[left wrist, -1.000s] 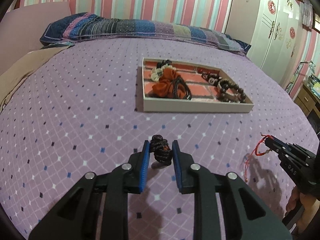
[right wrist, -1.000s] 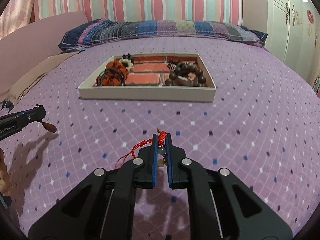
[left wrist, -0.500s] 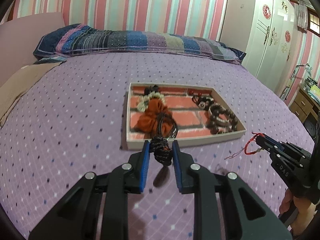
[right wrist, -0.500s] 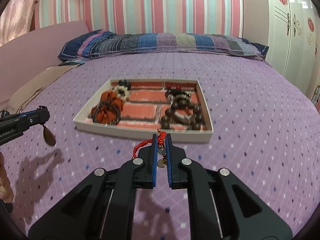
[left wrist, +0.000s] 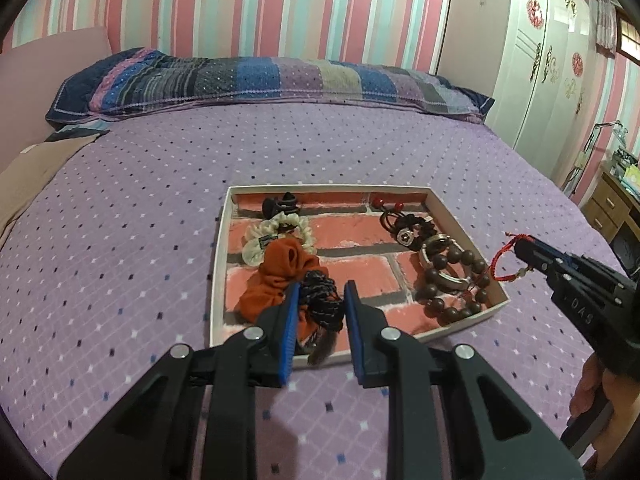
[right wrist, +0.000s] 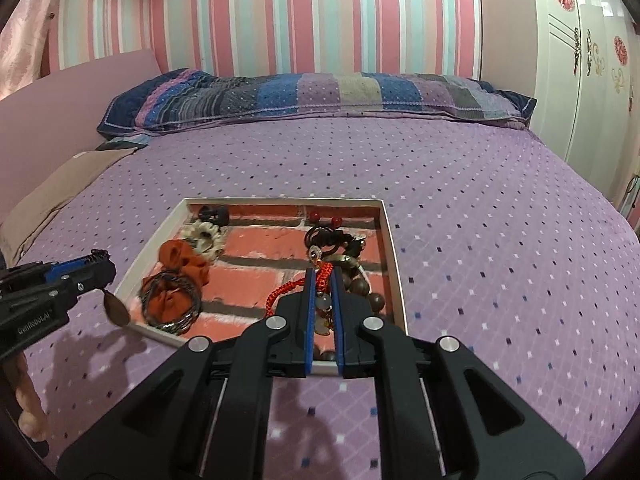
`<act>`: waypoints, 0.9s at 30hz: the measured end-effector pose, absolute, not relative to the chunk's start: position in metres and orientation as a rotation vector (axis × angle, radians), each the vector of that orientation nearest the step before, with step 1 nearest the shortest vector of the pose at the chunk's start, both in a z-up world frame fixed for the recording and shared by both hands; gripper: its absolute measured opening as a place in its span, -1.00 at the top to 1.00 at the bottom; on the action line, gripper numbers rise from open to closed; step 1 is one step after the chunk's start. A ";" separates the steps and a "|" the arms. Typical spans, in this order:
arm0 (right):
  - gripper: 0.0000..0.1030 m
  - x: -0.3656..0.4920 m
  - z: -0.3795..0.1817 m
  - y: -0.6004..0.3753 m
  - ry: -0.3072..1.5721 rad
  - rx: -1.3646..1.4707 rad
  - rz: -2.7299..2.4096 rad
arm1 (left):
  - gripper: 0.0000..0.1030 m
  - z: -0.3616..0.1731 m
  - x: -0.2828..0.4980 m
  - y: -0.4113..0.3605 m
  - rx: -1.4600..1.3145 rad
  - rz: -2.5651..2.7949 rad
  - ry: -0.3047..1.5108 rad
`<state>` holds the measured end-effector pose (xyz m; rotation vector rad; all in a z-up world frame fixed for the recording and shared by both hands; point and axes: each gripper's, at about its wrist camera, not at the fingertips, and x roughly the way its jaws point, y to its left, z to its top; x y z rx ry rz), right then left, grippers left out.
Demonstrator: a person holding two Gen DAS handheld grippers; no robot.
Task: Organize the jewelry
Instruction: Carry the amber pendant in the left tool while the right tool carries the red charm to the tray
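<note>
A white-rimmed tray [left wrist: 219, 264] with a brick-pattern liner lies on the purple bedspread. It holds an orange scrunchie [left wrist: 280, 272], a cream scrunchie [left wrist: 276, 232], black hair ties [left wrist: 404, 224] and a brown bead bracelet [left wrist: 456, 276]. My left gripper [left wrist: 322, 300] is shut on a black braided cord [left wrist: 320, 306] above the tray's near edge; a brown pendant [right wrist: 116, 308] dangles from the cord. My right gripper [right wrist: 322, 280] is shut on a red cord bracelet [right wrist: 280, 292] with small charms, above the tray's near right part. Each gripper also shows in the other's view, the right gripper [left wrist: 520, 246] and the left gripper [right wrist: 102, 264].
A striped patchwork pillow [left wrist: 260, 80] lies across the head of the bed. A white wardrobe [left wrist: 540, 60] and a wooden drawer unit [left wrist: 608, 208] stand to the right. A beige cloth [right wrist: 52, 196] lies at the bed's left edge. A hand [left wrist: 588, 384] grips the right tool.
Both grippers have travelled forward and a little up, from the open bedspread to above the tray's near edge, each still holding its piece. The tray now looms much closer.
</note>
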<state>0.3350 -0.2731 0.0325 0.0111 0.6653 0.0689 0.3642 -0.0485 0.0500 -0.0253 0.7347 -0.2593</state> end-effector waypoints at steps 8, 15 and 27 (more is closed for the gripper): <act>0.84 0.365 -0.004 -0.282 0.733 0.019 0.045 | 0.55 0.016 0.399 -0.048 -0.028 -0.236 0.790; 0.84 0.371 -0.034 -0.286 0.780 0.011 0.019 | 0.55 -0.012 0.404 -0.045 -0.004 -0.191 0.808; 0.83 0.375 -0.049 -0.287 0.809 -0.001 0.008 | 0.52 -0.012 0.399 -0.042 0.012 -0.188 0.806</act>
